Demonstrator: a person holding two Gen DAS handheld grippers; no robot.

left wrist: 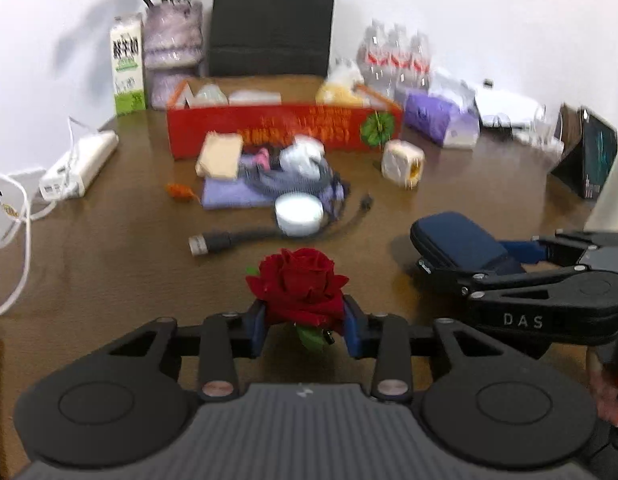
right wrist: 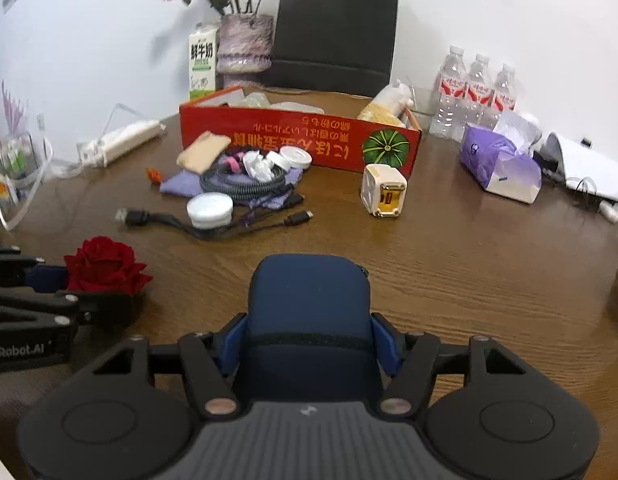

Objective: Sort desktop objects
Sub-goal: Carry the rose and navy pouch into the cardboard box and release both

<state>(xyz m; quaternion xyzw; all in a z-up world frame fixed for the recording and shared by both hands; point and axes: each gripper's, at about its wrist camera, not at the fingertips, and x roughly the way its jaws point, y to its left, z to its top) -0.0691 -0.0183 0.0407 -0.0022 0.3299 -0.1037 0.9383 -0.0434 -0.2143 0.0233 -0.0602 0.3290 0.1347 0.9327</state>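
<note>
A red artificial rose (left wrist: pixel 299 286) sits low over the brown table between the blue pads of my left gripper (left wrist: pixel 305 330), which press on its sides. The same rose (right wrist: pixel 103 266) shows at the left of the right wrist view. A navy zip pouch (right wrist: pixel 309 300) lies on the table with my right gripper (right wrist: pixel 309 344) closed around its near end, pads against both sides. In the left wrist view that pouch (left wrist: pixel 457 240) is at the right. A red cardboard box (right wrist: pixel 301 140) stands open at the back, with some items inside.
In front of the box lie a pile of cables (right wrist: pixel 245 188), a white round tin (right wrist: pixel 209 210), a purple cloth (left wrist: pixel 233 196) and a white-yellow charger (right wrist: pixel 383 190). A tissue pack (right wrist: pixel 499 162), water bottles (right wrist: pixel 475 88), a milk carton (right wrist: pixel 201 64) and a power strip (left wrist: pixel 79 168) line the edges.
</note>
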